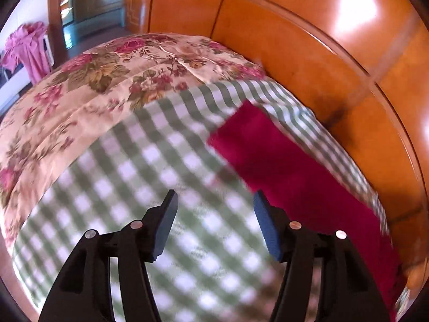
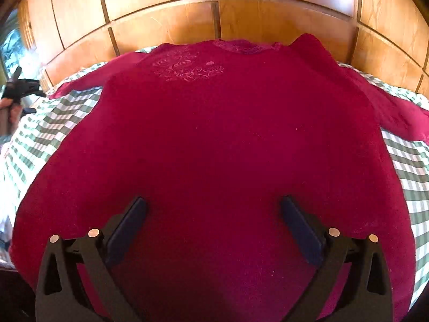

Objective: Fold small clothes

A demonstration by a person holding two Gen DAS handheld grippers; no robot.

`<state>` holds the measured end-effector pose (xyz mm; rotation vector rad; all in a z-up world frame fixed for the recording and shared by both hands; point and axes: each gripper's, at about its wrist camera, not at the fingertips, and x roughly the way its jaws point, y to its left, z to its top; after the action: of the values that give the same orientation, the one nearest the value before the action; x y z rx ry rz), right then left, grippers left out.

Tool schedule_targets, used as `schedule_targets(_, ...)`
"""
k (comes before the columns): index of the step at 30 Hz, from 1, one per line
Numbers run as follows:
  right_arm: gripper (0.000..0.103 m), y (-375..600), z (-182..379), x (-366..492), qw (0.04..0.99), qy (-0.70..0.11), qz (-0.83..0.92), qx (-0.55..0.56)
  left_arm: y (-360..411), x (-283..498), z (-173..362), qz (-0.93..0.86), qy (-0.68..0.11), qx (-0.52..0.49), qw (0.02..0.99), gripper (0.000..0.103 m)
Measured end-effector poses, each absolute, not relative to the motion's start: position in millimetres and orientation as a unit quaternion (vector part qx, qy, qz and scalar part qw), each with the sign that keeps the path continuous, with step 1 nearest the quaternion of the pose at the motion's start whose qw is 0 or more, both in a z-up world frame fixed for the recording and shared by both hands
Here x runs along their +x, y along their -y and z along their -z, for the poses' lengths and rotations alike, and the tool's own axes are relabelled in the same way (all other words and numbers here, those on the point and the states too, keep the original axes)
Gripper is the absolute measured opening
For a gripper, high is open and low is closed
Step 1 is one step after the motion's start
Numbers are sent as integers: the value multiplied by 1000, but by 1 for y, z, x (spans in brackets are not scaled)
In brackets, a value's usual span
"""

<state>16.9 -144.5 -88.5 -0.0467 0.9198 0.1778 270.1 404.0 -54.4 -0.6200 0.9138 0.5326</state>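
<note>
A dark red sweater (image 2: 214,139) with pale embroidery near its collar lies spread flat on a green and white checked sheet (image 2: 45,134). My right gripper (image 2: 213,205) hangs open over its lower part with nothing between the fingers. In the left wrist view, one red sleeve (image 1: 289,166) stretches across the checked sheet (image 1: 150,177). My left gripper (image 1: 214,197) stands open above the sheet just left of that sleeve, holding nothing. The right wrist view catches the left gripper (image 2: 20,86) far off at the left edge, in a hand.
An orange wooden headboard (image 2: 214,13) runs along the far side of the bed. A floral cover (image 1: 88,86) lies on the bed beyond the checked sheet. A pink garment (image 1: 26,48) hangs at the far left of the room.
</note>
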Motion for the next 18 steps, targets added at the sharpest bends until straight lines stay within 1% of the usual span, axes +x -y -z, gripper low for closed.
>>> schedule_targets(2, 100, 142, 90, 13, 895, -438, -83, -27, -412, 283, 59, -251, -432, -295, 814, 56)
schedule_targets(3, 100, 143, 91, 13, 896, -436, -82, -29, -415, 291, 63, -249, -437, -296, 812, 53)
schedule_targets(4, 100, 141, 92, 12, 897, -435, -80, -31, -415, 297, 67, -248, -440, -295, 811, 36)
schedule_targets(5, 100, 141, 93, 13, 897, -434, -80, -31, -415, 304, 71, -242, -444, -290, 812, 13)
schedule_targets(6, 100, 142, 93, 13, 897, -434, -80, -31, -412, 305, 70, -236, -444, -288, 815, 6)
schedule_targets(8, 100, 142, 92, 13, 897, -434, -81, -30, -405, 302, 62, -259, -421, -254, 832, 0)
schedule_targets(9, 100, 142, 93, 13, 897, -434, -81, -30, -399, 296, 55, -285, -406, -217, 841, 0)
schedule_targets(10, 100, 142, 93, 13, 897, -433, -81, -30, -398, 289, 51, -294, -397, -210, 844, 0)
schedule_targets(12, 100, 142, 93, 13, 898, -432, -81, -29, -405, 267, 51, -296, -387, -237, 840, 0)
schedule_targets(15, 100, 142, 93, 13, 899, -430, -81, -28, -410, 236, 60, -322, -396, -217, 832, 0)
schedule_targets(18, 100, 142, 93, 13, 899, -429, -81, -28, -423, 216, 76, -323, -416, -239, 816, 0)
